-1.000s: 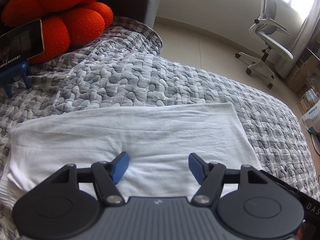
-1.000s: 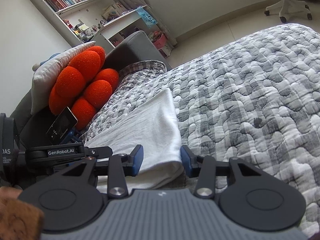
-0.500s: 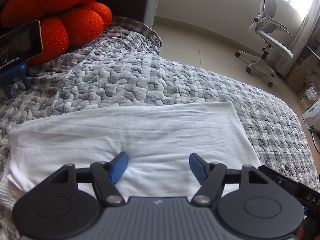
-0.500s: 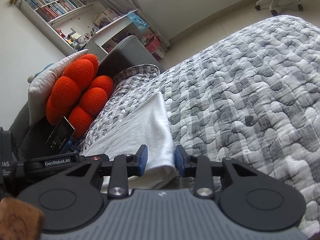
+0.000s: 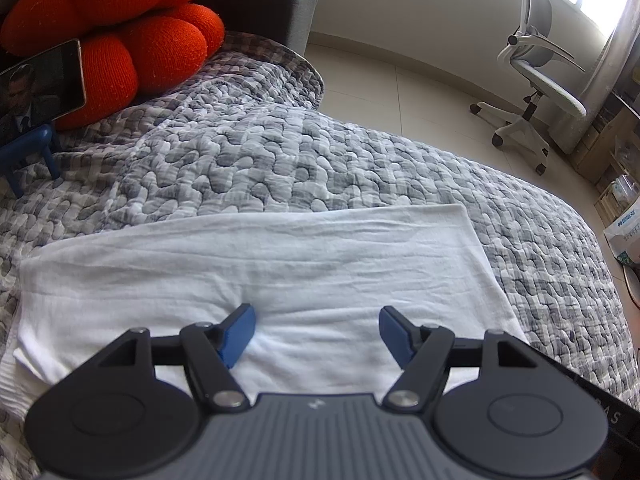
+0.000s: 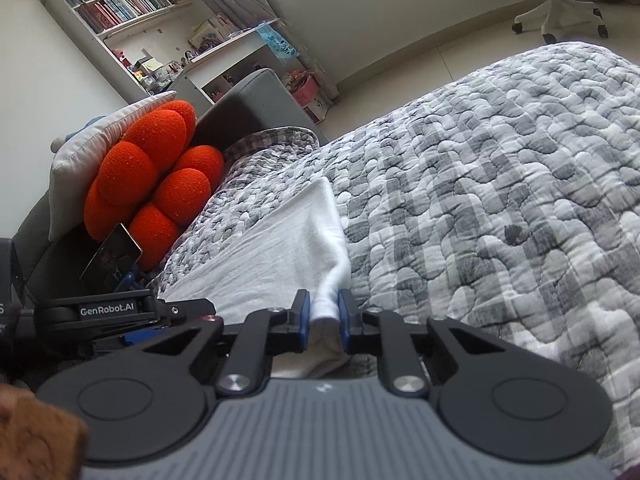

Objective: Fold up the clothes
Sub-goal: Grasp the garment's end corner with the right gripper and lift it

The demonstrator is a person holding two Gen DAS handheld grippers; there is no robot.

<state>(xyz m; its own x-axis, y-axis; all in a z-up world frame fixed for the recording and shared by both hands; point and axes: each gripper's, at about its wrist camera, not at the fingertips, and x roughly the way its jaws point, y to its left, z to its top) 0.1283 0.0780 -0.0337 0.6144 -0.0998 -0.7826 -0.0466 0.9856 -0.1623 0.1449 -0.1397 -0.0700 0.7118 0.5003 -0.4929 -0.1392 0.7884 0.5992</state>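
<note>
A white folded garment [image 5: 256,264] lies as a wide strip across the grey quilted bedcover [image 5: 280,160]. My left gripper [image 5: 318,334] hovers over the garment's near edge with its blue pads wide apart and nothing between them. In the right wrist view the same garment [image 6: 280,240] runs away to the left. My right gripper [image 6: 324,312] is closing its jaws on the garment's near right corner, and the cloth is bunched between the blue pads. The left gripper's body [image 6: 120,312] shows at the left of that view.
An orange lobed cushion [image 5: 120,20] and a phone on a blue stand [image 5: 36,88] sit at the bed's head by a grey headboard [image 5: 272,8]. A white office chair [image 5: 536,64] stands on the tiled floor beyond. Bookshelves [image 6: 132,4] line the far wall.
The right gripper's jaws have drawn together onto the garment's corner, pinching the cloth into a ridge. The left gripper keeps its place and its width.
</note>
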